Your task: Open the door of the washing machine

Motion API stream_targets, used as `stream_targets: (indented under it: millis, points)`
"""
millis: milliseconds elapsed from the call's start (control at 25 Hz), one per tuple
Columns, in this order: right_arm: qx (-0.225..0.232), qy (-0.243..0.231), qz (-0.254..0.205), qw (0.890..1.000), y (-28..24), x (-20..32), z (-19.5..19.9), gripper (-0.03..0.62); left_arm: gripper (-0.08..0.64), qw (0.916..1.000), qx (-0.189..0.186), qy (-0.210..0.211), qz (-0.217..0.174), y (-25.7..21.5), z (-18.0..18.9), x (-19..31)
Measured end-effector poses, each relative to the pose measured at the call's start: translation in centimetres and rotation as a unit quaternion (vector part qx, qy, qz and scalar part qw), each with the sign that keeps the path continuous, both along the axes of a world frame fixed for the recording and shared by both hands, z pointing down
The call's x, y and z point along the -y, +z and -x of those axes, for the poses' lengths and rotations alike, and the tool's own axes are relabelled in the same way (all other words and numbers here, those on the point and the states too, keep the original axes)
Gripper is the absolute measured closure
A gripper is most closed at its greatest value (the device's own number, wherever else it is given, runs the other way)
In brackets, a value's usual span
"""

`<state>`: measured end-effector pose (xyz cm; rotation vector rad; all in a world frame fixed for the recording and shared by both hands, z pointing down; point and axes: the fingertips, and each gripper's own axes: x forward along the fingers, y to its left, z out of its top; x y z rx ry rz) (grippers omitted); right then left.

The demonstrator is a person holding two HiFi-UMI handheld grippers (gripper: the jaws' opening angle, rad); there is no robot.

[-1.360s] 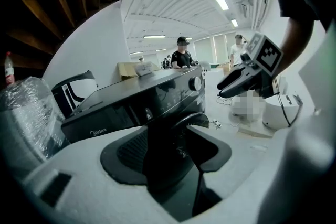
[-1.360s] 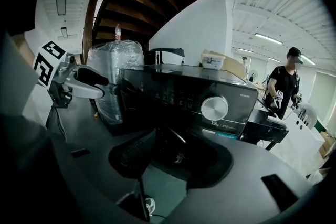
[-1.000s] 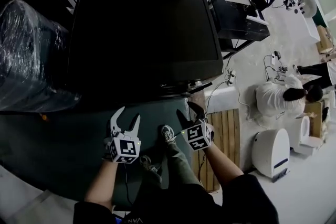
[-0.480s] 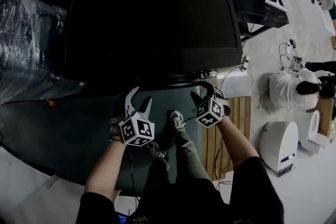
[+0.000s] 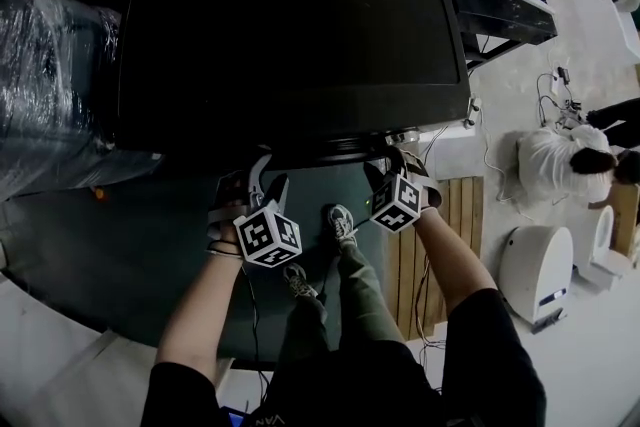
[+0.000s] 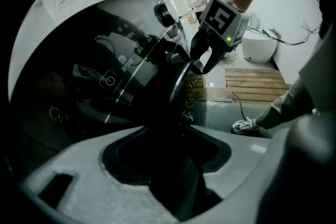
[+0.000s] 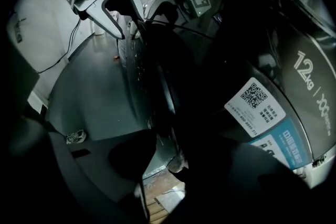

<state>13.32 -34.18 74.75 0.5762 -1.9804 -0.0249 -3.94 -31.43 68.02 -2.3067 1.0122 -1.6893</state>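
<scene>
The black washing machine (image 5: 290, 25) fills the upper head view, seen from above. Both grippers are at its front edge. My left gripper (image 5: 264, 181) has its pale fingers spread. My right gripper (image 5: 386, 169) has dark fingers, also apart, and its jaws have just been closing. In the left gripper view the round door (image 6: 157, 81) curves down into the gap of my left gripper (image 6: 168, 149), with the right gripper (image 6: 202, 63) farther along the rim. In the right gripper view the door's edge (image 7: 168, 76) runs into the gap between the dark jaws, and the left gripper (image 7: 118, 16) is beyond.
A plastic-wrapped bundle (image 5: 40, 85) stands left of the machine. A wooden pallet (image 5: 440, 235), a white appliance (image 5: 540, 270) and a crouching person (image 5: 560, 160) are at the right. My shoes (image 5: 340, 223) stand on the dark mat (image 5: 120, 245). A QR sticker (image 7: 255, 99) is on the front.
Both grippers have moved in toward the machine's front edge and rolled, their marker cubes showing other faces. The head view has shifted closer over the machine.
</scene>
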Motion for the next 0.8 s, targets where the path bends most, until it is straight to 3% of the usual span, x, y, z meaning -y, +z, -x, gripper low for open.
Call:
stream_targets:
  millis: [80, 800]
  points:
    - [-0.004, 0.005, 0.006, 1.000, 0.07, 0.01, -0.01, 0.428, 0.381, 1.0000, 0.006, 0.003, -0.001, -0.13, 0.20, 0.20]
    - [-0.012, 0.031, 0.000, 0.999, -0.06, -0.49, -0.31, 0.448, 0.400, 0.9998, 0.017, 0.001, 0.005, -0.13, 0.03, -0.26]
